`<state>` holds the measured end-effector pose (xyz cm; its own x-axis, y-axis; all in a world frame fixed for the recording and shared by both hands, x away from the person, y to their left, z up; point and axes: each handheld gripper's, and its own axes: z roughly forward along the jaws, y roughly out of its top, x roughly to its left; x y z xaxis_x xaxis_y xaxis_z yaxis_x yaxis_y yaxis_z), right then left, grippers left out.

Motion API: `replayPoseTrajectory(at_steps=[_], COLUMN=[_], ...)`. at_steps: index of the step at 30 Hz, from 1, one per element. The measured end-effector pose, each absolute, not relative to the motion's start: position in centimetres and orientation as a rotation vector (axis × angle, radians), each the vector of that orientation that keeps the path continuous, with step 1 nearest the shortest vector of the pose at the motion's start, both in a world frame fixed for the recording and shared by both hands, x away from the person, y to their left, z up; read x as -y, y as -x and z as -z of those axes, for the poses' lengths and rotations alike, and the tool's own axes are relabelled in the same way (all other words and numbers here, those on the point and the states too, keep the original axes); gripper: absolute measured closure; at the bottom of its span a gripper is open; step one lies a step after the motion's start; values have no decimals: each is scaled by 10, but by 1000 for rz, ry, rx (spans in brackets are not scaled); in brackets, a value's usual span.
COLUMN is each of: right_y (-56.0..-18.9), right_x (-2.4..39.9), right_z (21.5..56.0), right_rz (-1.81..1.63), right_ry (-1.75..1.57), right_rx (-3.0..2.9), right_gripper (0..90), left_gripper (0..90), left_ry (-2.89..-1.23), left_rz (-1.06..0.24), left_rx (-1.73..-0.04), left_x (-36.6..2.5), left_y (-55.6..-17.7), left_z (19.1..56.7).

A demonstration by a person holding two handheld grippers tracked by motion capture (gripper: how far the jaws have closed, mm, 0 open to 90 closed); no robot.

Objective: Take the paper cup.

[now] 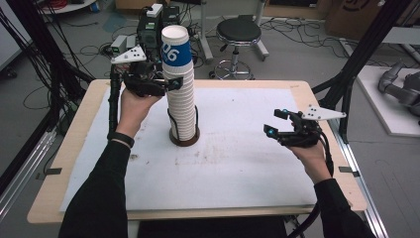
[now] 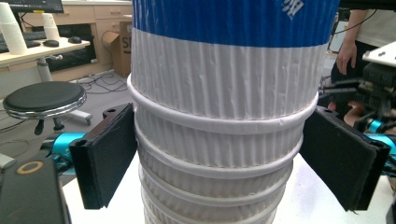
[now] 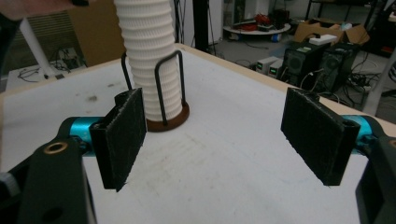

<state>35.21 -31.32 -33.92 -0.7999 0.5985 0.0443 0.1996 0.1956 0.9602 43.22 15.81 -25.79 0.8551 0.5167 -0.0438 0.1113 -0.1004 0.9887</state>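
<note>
White table (image 1: 247, 163) — cup stack (image 1: 179, 94) between left gripper (image 1: 171, 83) pads, touching.

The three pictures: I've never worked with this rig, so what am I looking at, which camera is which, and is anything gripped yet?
A person works at a table with a hand-held two-jaw gripper in each hand. The high view looks down from above the person's side. Each of the other two pictures comes from a camera riding on one gripper, looking along its black jaws.

On the table stands a tall stack of white ribbed paper cups in a wire holder with a round brown base; the top cup has a blue band.

The left gripper has its pads against the stack just below the top cup. The right gripper is open, holding nothing, off to the stack's right.
</note>
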Motion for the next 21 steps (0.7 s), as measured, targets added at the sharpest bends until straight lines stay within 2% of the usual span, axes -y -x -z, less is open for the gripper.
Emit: replayPoseTrajectory(at_steps=[7, 15, 21], right_y=[-363, -375, -389], right_x=[293, 271, 240], right_z=[302, 277, 247], right_rz=[-1661, -1669, -1664], right_ry=[-673, -617, -547], right_rx=[-2137, -2154, -2172], right_gripper=[230, 231, 233], left_gripper=[133, 134, 133], left_ry=[-1654, -1654, -1652], left_rz=[-366, -365, -362], left_rx=[-497, -499, -496], left_x=[-158, -158, -158], left_y=[-433, -433, -433], left_z=[258, 258, 258])
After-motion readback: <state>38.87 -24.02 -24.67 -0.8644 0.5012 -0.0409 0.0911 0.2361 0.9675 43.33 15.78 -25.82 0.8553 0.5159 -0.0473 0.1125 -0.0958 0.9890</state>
